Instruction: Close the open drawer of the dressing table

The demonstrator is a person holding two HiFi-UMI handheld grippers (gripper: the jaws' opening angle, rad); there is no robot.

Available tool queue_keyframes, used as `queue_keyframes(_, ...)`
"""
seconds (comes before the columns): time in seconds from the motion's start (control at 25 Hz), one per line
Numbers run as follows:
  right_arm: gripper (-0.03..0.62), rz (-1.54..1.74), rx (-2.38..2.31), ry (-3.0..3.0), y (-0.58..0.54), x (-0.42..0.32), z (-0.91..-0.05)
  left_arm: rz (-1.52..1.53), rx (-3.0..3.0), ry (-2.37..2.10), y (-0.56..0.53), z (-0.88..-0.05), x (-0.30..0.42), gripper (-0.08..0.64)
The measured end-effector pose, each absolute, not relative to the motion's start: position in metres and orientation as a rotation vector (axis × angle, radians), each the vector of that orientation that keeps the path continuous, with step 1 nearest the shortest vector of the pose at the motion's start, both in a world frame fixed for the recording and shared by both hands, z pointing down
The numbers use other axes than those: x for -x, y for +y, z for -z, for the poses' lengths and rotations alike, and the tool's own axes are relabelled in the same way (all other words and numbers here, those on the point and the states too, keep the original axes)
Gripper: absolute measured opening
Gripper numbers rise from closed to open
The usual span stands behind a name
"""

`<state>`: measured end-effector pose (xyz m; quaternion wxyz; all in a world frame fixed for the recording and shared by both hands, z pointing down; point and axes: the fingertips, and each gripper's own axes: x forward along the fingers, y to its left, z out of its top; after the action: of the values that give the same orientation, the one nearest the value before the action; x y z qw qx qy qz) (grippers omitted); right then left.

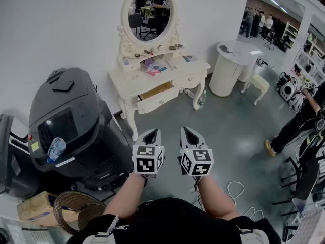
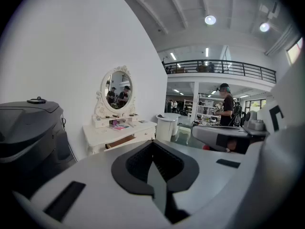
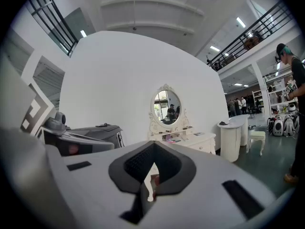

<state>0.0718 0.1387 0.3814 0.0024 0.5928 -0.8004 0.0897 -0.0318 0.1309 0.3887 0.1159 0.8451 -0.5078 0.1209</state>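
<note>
The white dressing table (image 1: 133,80) with its oval mirror (image 1: 151,7) stands against the far wall. Its left drawer (image 1: 157,98) is pulled out, showing a wooden inside. Both grippers hover side by side over the grey floor, well short of the table and pointing at it. The left gripper (image 1: 153,131) is shut and holds nothing, and the right gripper (image 1: 188,130) is likewise shut and empty. In the left gripper view the left gripper (image 2: 153,144) has the table (image 2: 101,133) and open drawer (image 2: 120,140) beyond its tips. In the right gripper view the right gripper (image 3: 153,145) hides the drawer, with the table (image 3: 194,138) above it.
A large black machine (image 1: 71,121) carrying a water bottle (image 1: 56,148) stands left of the table. A round white cabinet (image 1: 228,67) and stool (image 1: 259,85) are to the right. A person (image 1: 299,121) bends at the far right. A wicker basket (image 1: 71,207) and cable (image 1: 236,189) lie near me.
</note>
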Motion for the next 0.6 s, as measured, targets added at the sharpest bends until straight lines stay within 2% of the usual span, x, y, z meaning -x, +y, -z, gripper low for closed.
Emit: queue_keyframes(0.6,0.009,-0.313,-1.843,-2.513,0.154,-0.116,-0.398,-0.363,-2.452,-1.523,0.143,-0.391,-0.011,0.007)
